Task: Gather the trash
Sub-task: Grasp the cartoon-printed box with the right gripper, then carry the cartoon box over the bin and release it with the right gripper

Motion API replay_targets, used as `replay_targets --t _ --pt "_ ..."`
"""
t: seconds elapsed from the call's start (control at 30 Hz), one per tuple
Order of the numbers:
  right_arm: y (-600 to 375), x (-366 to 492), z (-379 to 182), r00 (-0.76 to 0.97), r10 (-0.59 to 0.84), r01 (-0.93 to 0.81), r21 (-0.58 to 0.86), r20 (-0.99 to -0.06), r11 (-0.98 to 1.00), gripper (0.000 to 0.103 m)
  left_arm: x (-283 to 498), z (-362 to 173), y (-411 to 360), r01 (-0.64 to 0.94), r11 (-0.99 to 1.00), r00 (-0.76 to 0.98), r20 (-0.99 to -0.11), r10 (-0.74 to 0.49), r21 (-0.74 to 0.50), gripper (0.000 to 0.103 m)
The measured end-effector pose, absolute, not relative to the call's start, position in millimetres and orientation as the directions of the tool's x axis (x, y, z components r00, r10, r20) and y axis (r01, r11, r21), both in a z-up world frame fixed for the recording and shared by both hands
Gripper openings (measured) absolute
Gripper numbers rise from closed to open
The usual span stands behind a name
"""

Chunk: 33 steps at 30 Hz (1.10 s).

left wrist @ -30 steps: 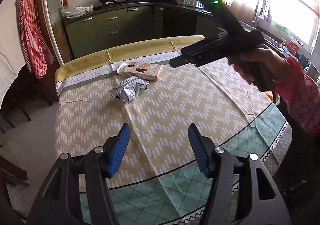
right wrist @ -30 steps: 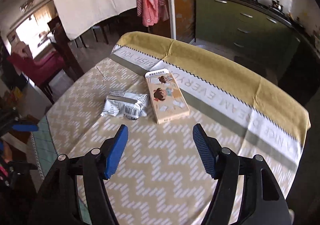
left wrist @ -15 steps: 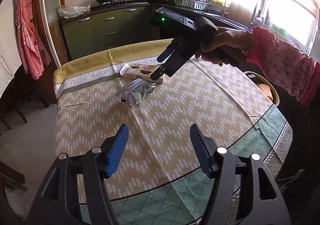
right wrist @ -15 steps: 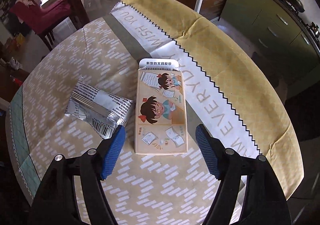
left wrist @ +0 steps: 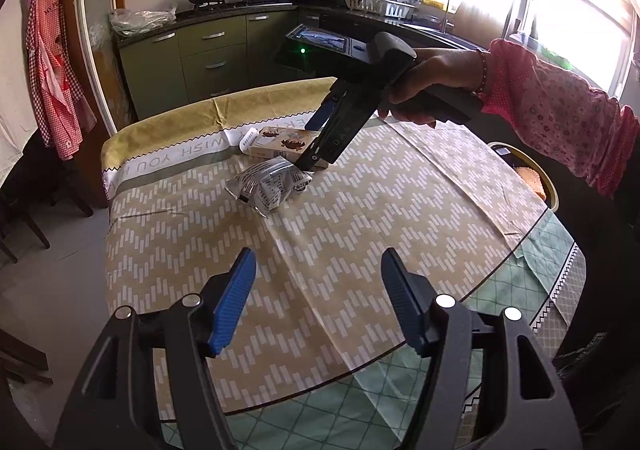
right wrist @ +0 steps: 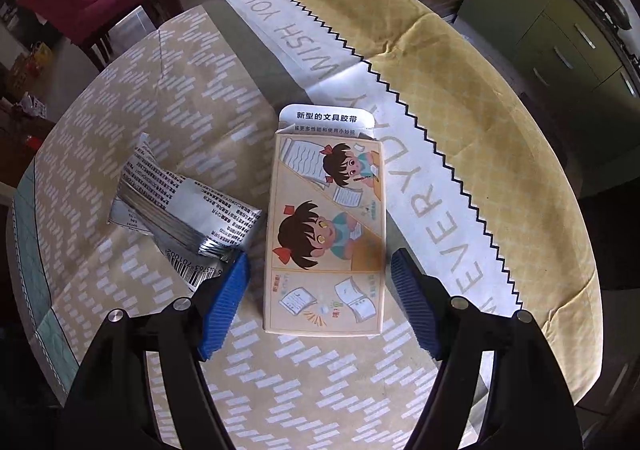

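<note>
A flat cardboard box (right wrist: 326, 234) printed with cartoon girls lies on the table, with a crumpled silver wrapper (right wrist: 180, 209) just left of it. My right gripper (right wrist: 320, 298) is open and straddles the near end of the box, one finger on each side, low over the cloth. In the left wrist view the box (left wrist: 280, 141) and the wrapper (left wrist: 270, 183) sit at the far side of the table, with the right gripper (left wrist: 314, 141) tilted down onto the box. My left gripper (left wrist: 316, 300) is open and empty over the near part of the table.
The round table (left wrist: 360, 217) wears a beige zigzag cloth with a yellow band (right wrist: 480, 97) at its far edge. A yellow-rimmed basket (left wrist: 532, 181) stands beside the table on the right. Green kitchen cabinets (left wrist: 208, 53) and dark chairs (right wrist: 80, 5) surround the table.
My right gripper has swung down and forward to the box, from well above the table to straddling it. My left gripper has barely moved.
</note>
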State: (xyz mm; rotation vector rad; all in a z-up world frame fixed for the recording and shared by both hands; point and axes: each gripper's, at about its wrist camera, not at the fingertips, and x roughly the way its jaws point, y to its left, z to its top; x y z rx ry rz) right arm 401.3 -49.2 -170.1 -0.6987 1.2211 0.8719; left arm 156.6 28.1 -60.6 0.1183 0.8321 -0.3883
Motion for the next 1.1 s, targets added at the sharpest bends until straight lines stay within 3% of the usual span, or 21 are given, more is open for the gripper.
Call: replay_targets --t 0.13,0.23,0.7,1.1 --pt "-46.8 406.9 -173.5 0.084 0.19 -0.855 0.027 -0.978 0.517 0.069 158.0 -61.8 29.1 0.382 0.923 0.605 -0.74 -0.293 -0.052 0.063" --pt "-49.6 405.3 -170.1 0.087 0.194 -0.852 0.028 -0.977 0.523 0.057 159.8 -63.0 28.5 0.382 0.923 0.601 -0.744 -0.292 -0.053 0.063" --pt "-97.3 363.4 -158.4 0.212 0.198 -0.809 -0.058 -0.957 0.585 0.057 156.8 -58.7 9.3 0.403 0.915 0.593 -0.753 -0.285 -0.029 0.063" --pt "-200.0 293.0 -129.0 0.293 0.188 -0.722 -0.088 -0.938 0.687 0.057 135.2 -42.1 -42.0 0.485 0.875 0.592 -0.741 -0.316 0.014 0.063"
